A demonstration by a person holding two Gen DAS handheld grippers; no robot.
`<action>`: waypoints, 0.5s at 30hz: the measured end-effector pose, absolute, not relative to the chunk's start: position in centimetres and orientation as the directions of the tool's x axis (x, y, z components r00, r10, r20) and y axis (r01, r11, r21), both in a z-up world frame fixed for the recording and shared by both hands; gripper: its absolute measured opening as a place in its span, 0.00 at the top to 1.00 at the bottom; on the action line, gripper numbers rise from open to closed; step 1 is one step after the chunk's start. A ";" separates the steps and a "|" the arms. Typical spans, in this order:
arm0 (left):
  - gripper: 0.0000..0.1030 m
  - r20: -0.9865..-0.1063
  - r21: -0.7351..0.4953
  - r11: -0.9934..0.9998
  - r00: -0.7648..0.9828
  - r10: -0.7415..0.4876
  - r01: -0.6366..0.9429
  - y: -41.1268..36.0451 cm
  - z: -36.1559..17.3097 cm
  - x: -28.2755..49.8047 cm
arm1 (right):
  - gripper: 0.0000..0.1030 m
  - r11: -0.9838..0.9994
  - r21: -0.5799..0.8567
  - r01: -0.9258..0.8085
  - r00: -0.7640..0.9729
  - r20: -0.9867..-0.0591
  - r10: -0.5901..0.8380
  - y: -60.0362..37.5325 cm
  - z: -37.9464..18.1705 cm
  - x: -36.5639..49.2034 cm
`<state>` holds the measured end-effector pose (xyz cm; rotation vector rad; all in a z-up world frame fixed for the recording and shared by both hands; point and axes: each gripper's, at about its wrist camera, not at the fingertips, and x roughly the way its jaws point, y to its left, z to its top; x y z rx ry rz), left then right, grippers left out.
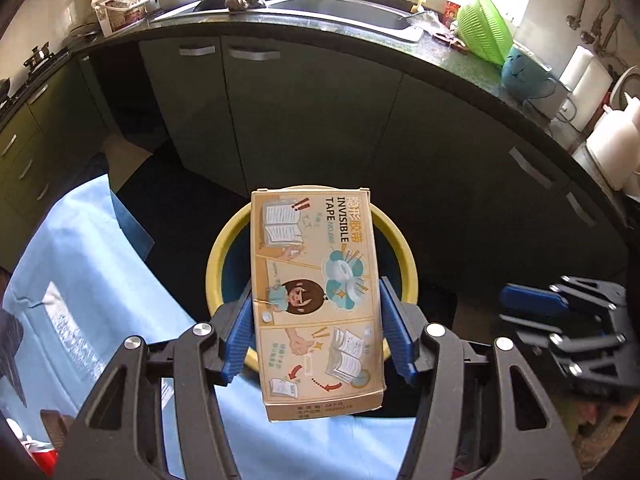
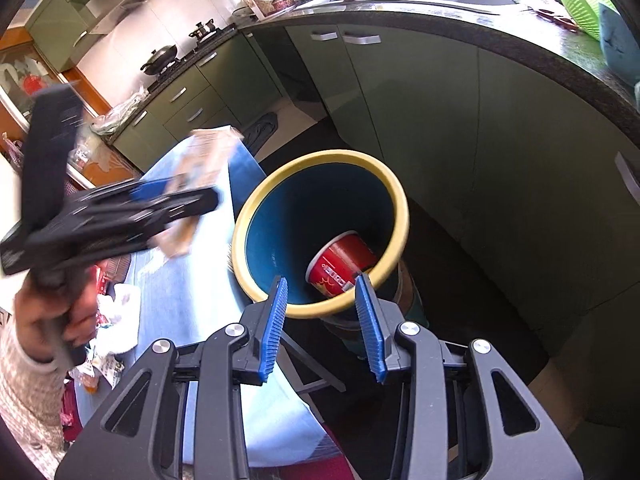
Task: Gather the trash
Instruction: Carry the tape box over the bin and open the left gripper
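A tan "Invisible Tape" cardboard box [image 1: 312, 240] is clamped by its long sides between the blue pads of my left gripper [image 1: 315, 300]. It hangs right over the yellow-rimmed, blue-lined bin [image 1: 224, 240]. In the right wrist view my right gripper [image 2: 322, 280] is open with nothing between its fingers, just above the near rim of the bin [image 2: 320, 156]. A red paper cup [image 2: 340, 264] lies inside the bin. The left gripper [image 2: 180, 196] shows blurred at the left with the box [image 2: 208, 152]. The right gripper [image 1: 516, 312] shows at the right edge of the left wrist view.
A table under a light blue cloth [image 2: 192, 280] stands left of the bin, with white crumpled paper and wrappers [image 2: 116, 312] on it. A person's hand [image 2: 44, 320] holds the left gripper's handle. Green cabinets [image 2: 420, 120] and a dark counter with a sink [image 1: 340, 12] curve behind the bin.
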<state>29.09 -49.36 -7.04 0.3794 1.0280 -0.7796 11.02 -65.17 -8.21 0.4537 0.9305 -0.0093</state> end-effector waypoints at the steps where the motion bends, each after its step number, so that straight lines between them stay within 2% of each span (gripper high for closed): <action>1: 0.46 -0.878 -0.052 0.683 0.293 -0.379 0.728 -50.3 -7.9 29.8 | 0.64 0.907 0.371 0.201 0.607 -0.774 0.182 -65.5 -8.2 10.5; 4: 0.40 -0.898 -0.038 0.702 0.284 -0.337 0.711 -52.0 -10.1 31.1 | 0.64 0.907 0.369 0.203 0.610 -0.772 0.177 -66.1 -8.3 9.6; 8: 0.38 -0.899 -0.053 0.717 0.281 -0.338 0.695 -51.8 -10.2 31.5 | 0.64 0.905 0.373 0.205 0.613 -0.769 0.179 -66.4 -8.2 9.2; 11: 0.37 -0.845 -0.085 0.717 0.331 -0.420 0.692 -49.0 -6.4 30.3 | 0.62 0.909 0.371 0.192 0.619 -0.764 0.182 -65.9 -8.1 9.3; 15: 0.23 -0.734 -0.082 0.733 0.456 -0.503 0.675 -41.1 0.3 27.2 | 0.61 0.921 0.368 0.127 0.608 -0.763 0.221 -62.8 -8.0 10.5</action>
